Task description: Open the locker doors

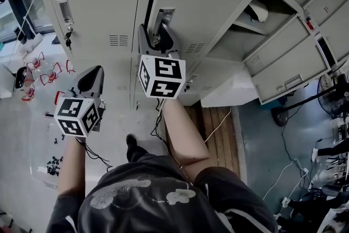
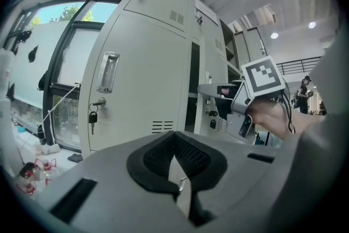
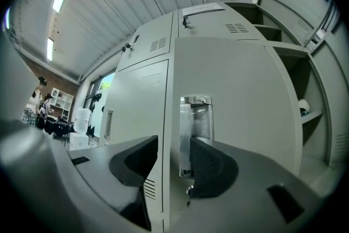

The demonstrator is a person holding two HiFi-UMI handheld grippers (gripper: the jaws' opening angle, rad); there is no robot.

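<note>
Watch the grab: your R claw (image 3: 173,158) straddles the left edge of the middle locker door (image 3: 234,95), so its left pad (image 3: 136,163) sits over the seam w/ the neighbouring closed door (image 3: 136,101). Clamp there and you'll prob pinch both edges or skid off the shallow chrome pull (image 3: 194,123), since only its lower part is btw the pads. In the head view that middle door looks cracked open along the seam. Yank hard and it may swing toward your L claw (image 1: 91,79), which hangs low to the left. Mind the keys (image 1: 68,38) dangling from the closed door too.

R claw: approx half open, pull and door edge btw the pads, no clamp visible, so it's holding nothing. L claw: pads together, empty, clear of the lockers.
</note>
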